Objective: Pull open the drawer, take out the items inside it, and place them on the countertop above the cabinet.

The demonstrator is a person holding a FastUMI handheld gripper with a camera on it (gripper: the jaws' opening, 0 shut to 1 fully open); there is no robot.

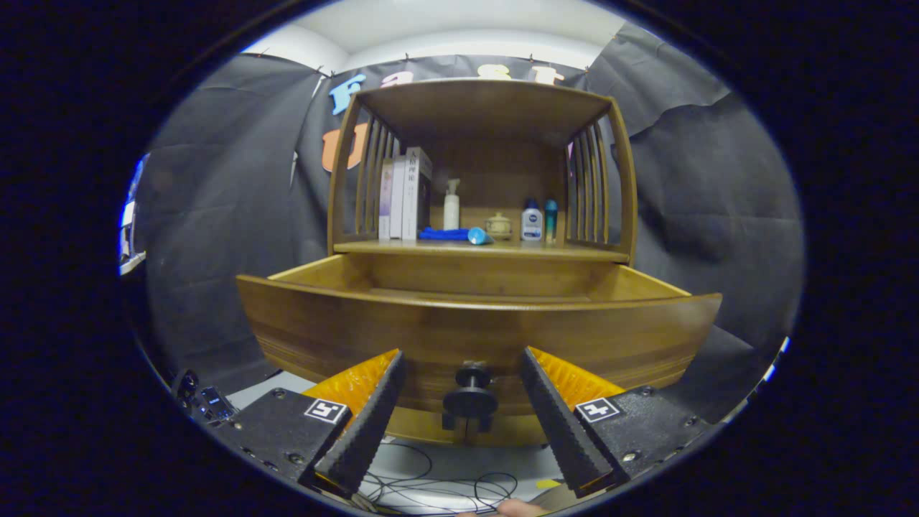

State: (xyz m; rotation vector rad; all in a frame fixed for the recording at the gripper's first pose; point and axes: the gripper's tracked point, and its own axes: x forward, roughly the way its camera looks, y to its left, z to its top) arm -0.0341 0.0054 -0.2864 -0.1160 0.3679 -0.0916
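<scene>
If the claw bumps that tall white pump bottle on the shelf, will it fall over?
Probably, yes. The white pump bottle stands upright, tall and narrow, so a nudge near its top would likely tip it. It looks like plastic, so it should not shatter. It could knock the blue cloth beside it. The claw is open, far off at the drawer knob.

No text can be read with certainty. Printing is seen on the spine of the white book point(415, 192) standing on the worktop point(481, 248), but it is too small to be made out. A label is carried by the small white bottle point(531, 221) further along, and it is equally illegible. A square black-and-white marker point(326, 411) is borne behind each finger, without letters or numbers.
</scene>
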